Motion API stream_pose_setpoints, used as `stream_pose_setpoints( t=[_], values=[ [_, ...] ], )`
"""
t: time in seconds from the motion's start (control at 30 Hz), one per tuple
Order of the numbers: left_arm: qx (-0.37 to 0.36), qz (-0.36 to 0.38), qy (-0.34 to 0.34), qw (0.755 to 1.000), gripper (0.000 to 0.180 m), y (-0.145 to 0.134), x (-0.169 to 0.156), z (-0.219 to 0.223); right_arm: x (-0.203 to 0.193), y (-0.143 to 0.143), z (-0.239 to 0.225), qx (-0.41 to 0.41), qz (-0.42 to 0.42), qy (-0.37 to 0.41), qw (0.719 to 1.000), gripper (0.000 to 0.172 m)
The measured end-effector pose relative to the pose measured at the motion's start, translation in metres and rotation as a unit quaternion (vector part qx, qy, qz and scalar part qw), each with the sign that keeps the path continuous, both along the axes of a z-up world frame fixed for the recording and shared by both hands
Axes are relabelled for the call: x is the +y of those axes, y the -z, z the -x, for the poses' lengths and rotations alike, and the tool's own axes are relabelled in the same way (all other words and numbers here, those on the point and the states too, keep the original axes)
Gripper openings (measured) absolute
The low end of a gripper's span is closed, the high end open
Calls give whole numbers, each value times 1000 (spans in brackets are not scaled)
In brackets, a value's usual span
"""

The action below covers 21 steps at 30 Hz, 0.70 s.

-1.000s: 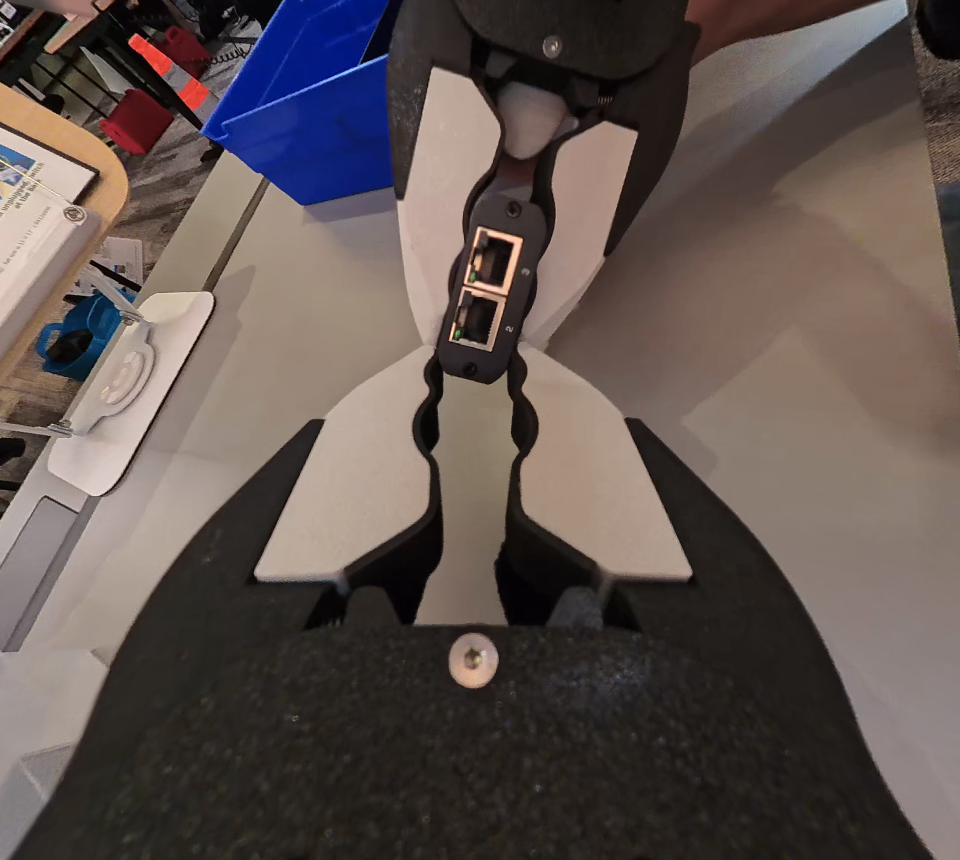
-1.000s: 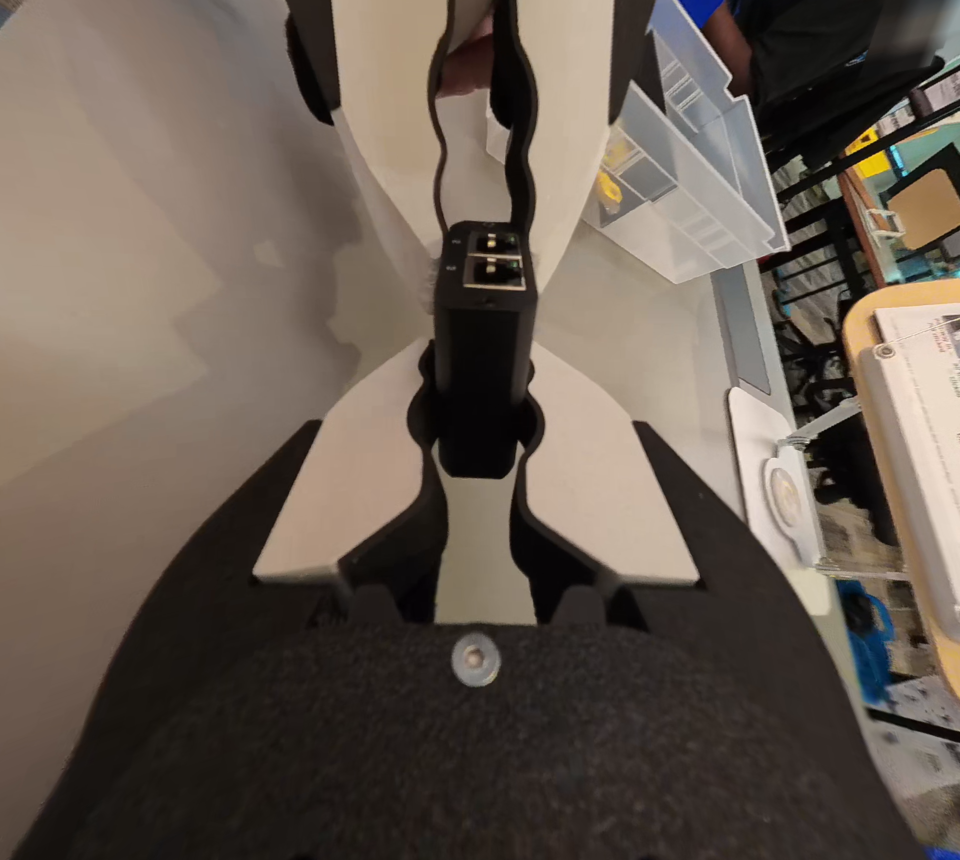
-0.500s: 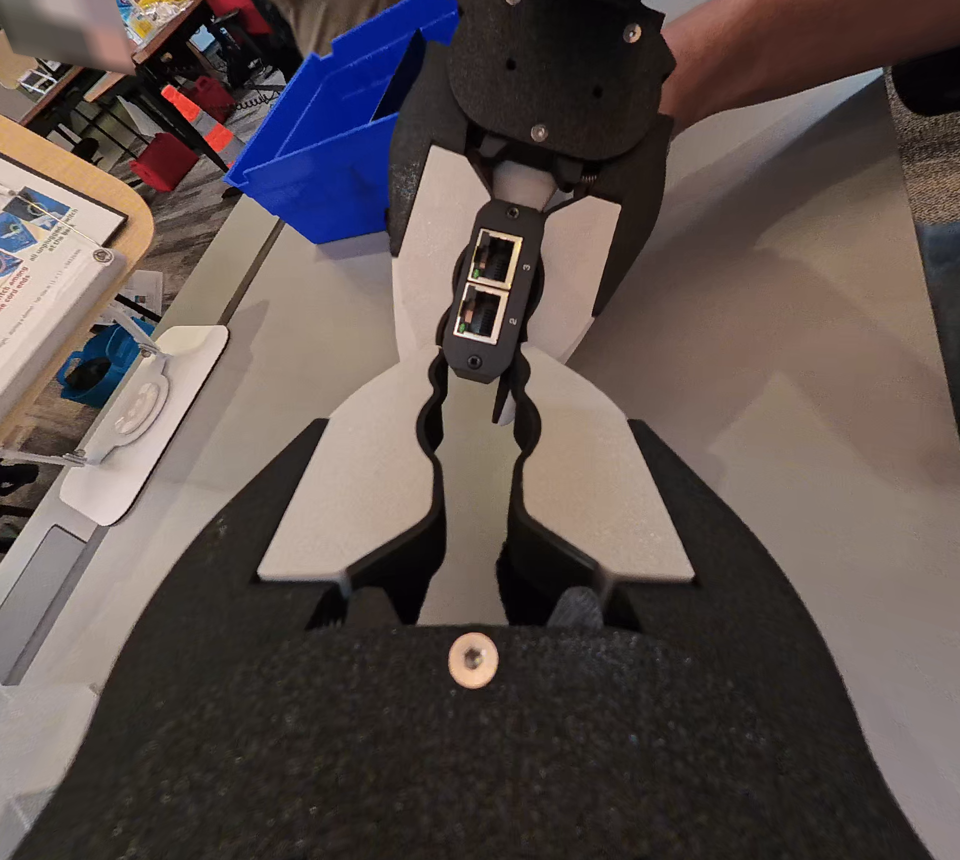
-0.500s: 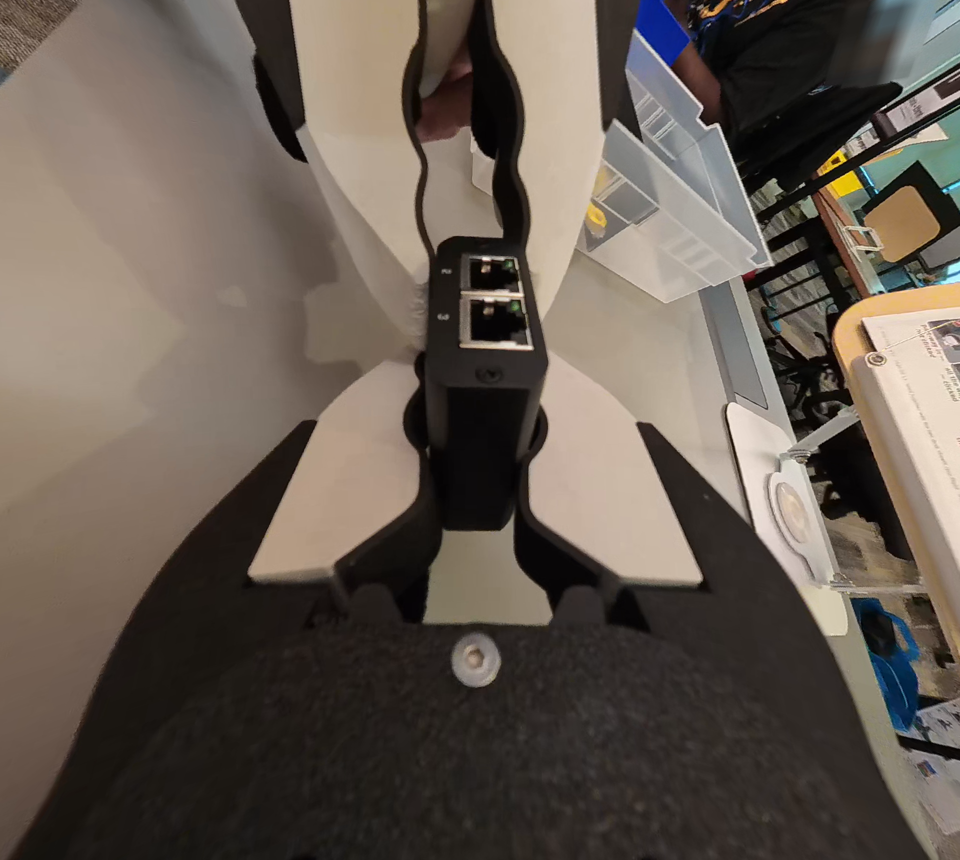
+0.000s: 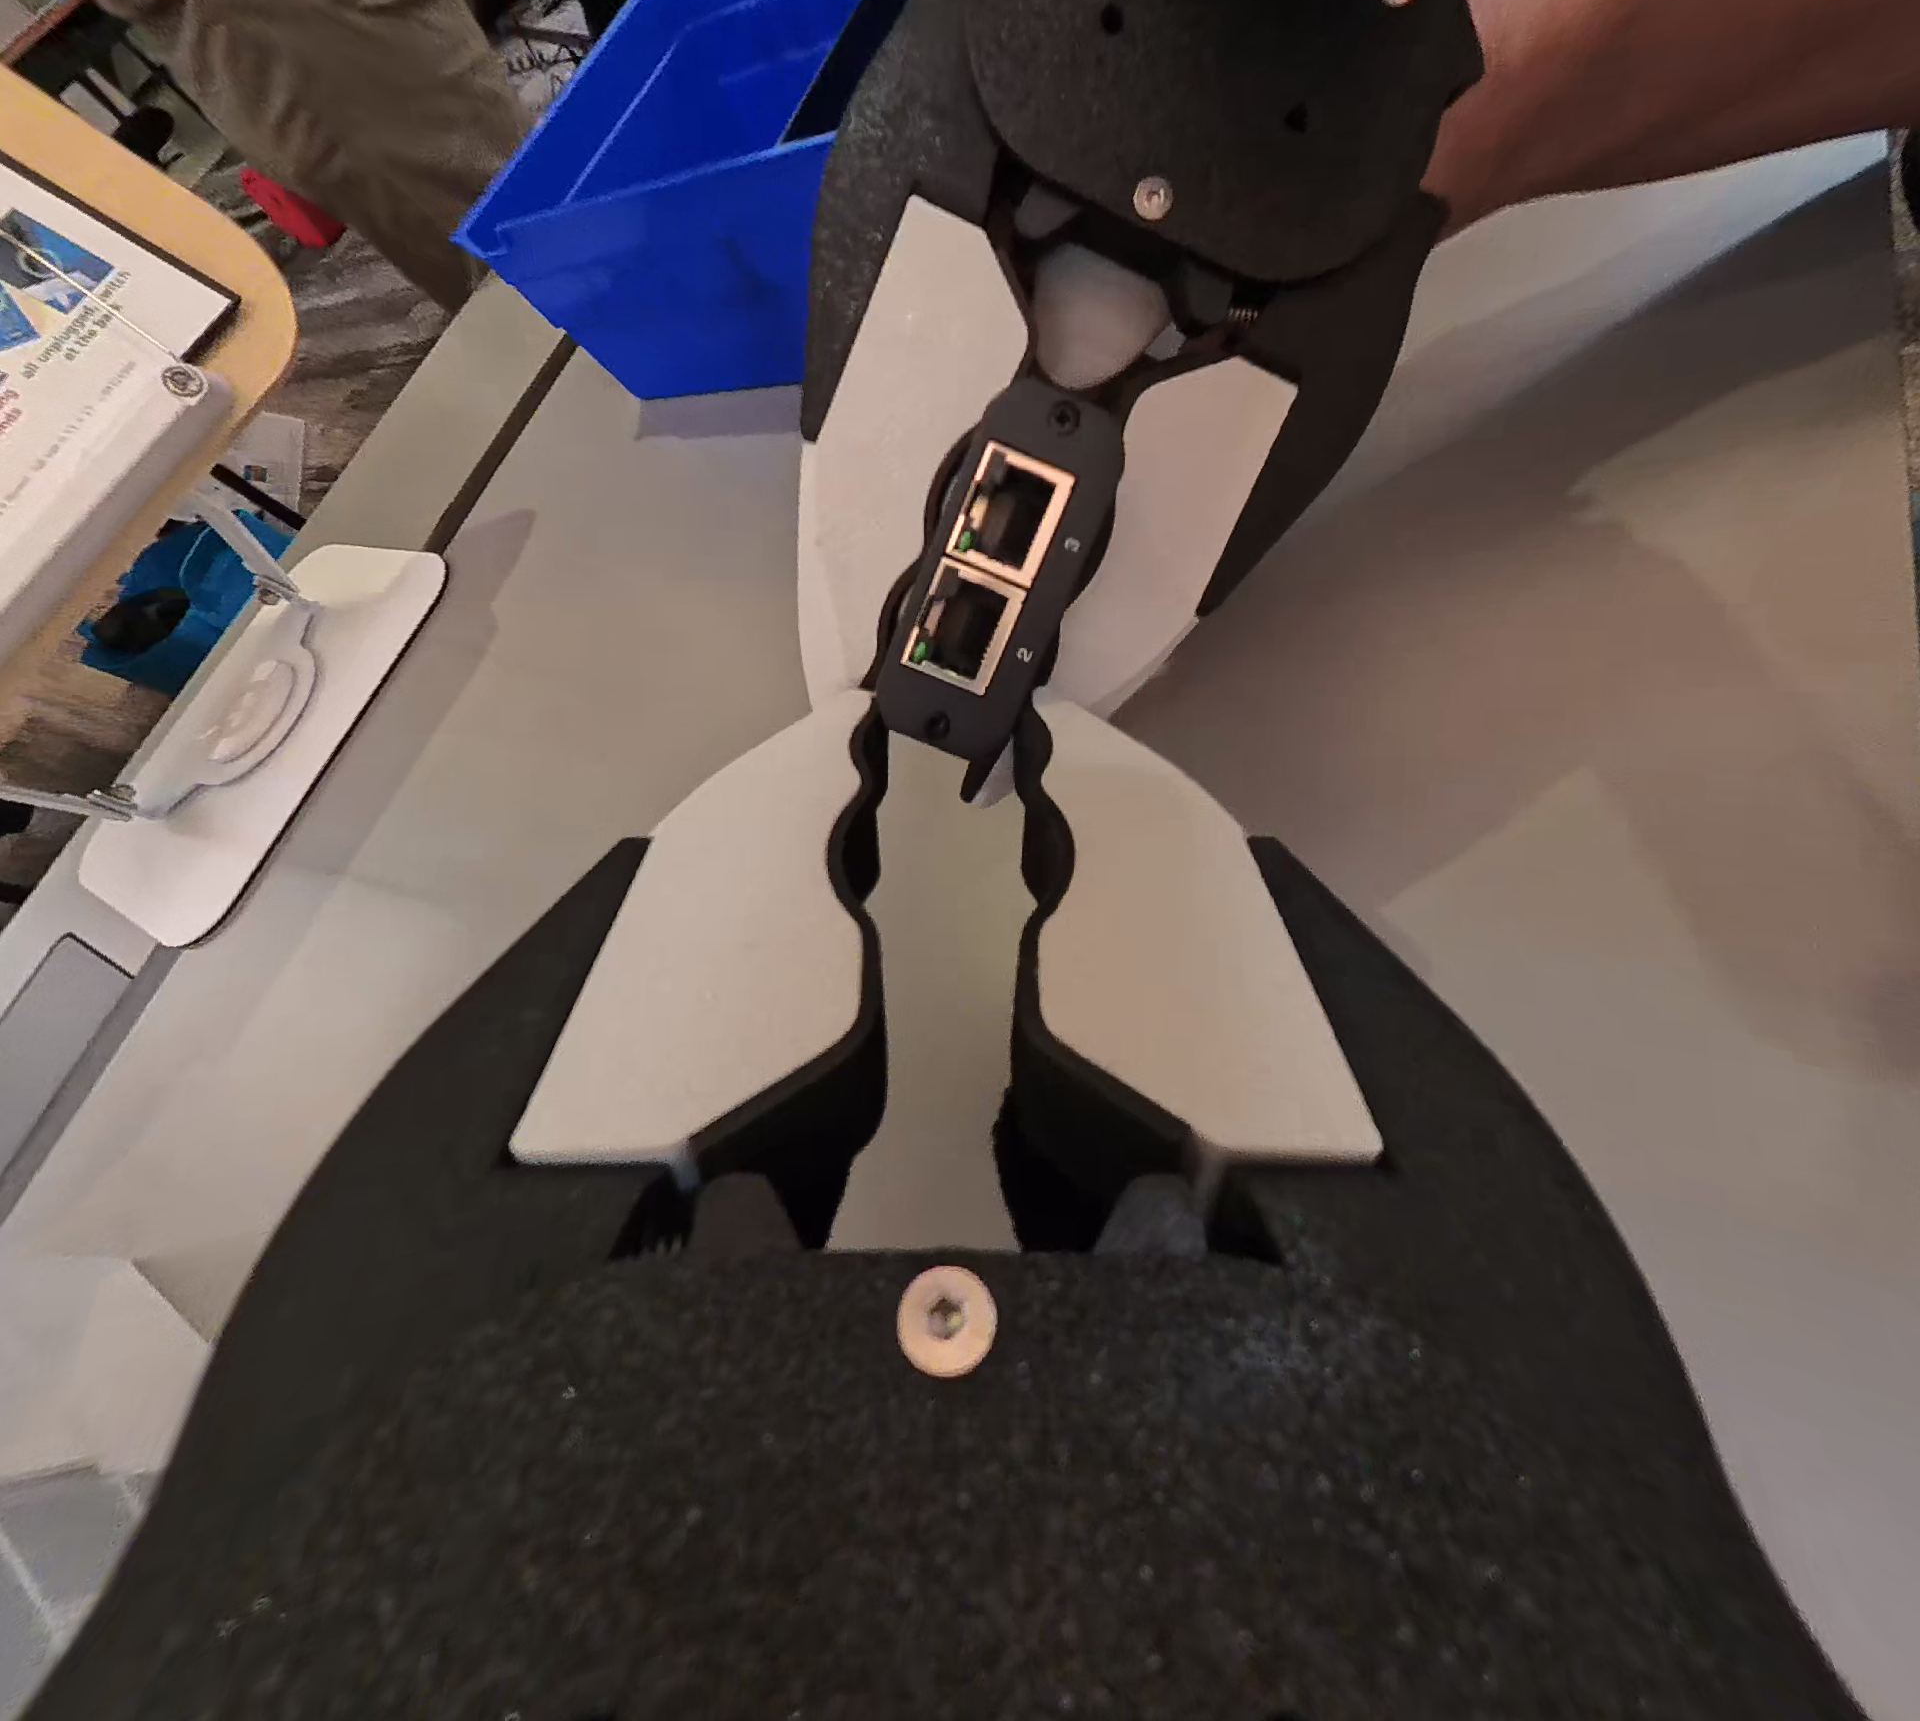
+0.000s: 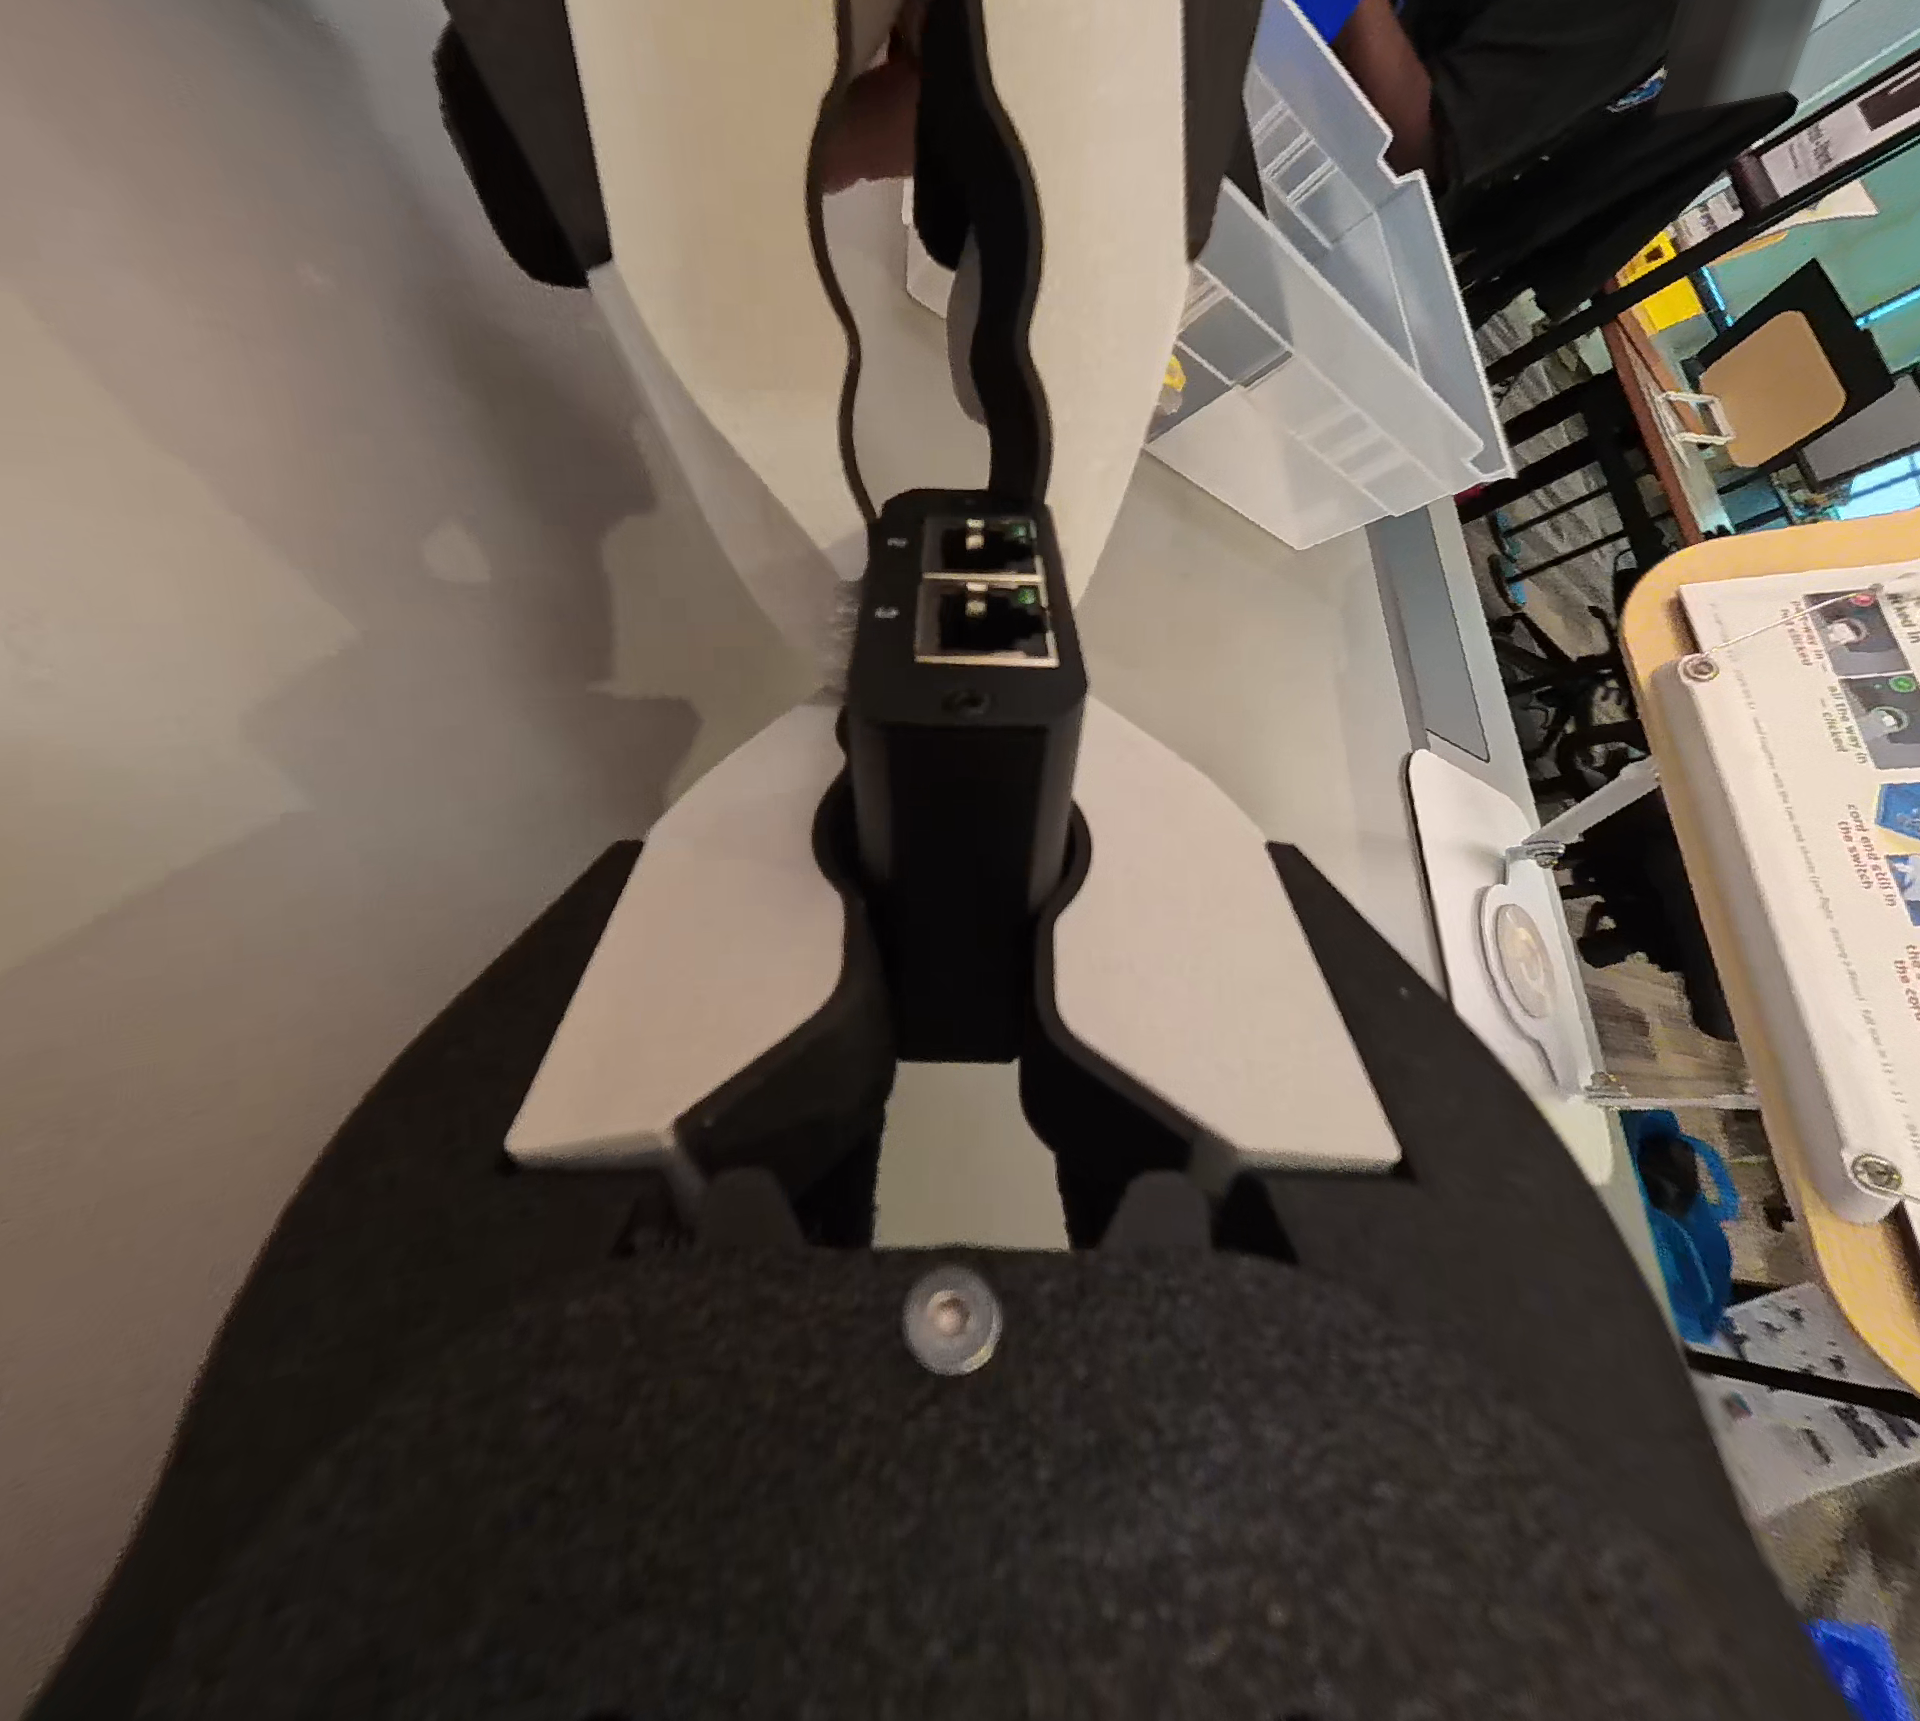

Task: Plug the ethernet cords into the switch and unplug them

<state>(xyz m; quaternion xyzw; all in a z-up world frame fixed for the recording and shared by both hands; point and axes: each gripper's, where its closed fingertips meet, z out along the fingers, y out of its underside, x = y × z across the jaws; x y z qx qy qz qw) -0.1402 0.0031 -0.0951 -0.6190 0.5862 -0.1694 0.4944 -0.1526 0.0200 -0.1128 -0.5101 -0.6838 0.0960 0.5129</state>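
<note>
Now your right gripper point(image 6: 961, 736) clamps the black switch point(image 6: 961, 798), long axis along its fingers, 2 empty ports facing your left gripper point(image 5: 951, 741), which is open and bare just beside that face. No cords visible.

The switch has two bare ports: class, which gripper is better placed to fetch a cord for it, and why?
Probably the left. The right gripper is clamped on the switch, so it is occupied. The left gripper is open and holds nothing, right in front of the ports. No cord shows.
</note>
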Motion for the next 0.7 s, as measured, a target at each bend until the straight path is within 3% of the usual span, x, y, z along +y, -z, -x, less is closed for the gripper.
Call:
stream_pose_setpoints(
  t=[0.03,0.3,0.4,0.43,0.53,0.6,0.7],
  values=[
    [-8,4,-2,1000,23,-1,0,0,0,-1,1,5,7,0,1000,26],
    [-14,38,-45,998,22,-5,5,10,5,-8,6,-12,-15,-1,1000,27],
    [-23,12,-84,996,0,-13,8,21,11,-18,12,3,-17,-8,1000,26],
    [-35,-14,-103,994,0,-21,9,29,16,-25,13,9,-21,-7,1000,26],
    [-101,-43,-129,986,14,-45,-2,53,34,-49,14,22,-38,-9,999,26],
    [-140,-1,-159,977,28,-46,-12,71,44,-68,17,31,-71,-25,997,26],
    [-195,95,-193,957,50,-23,-27,94,61,-90,23,27,-144,-32,989,25]
  ],
)
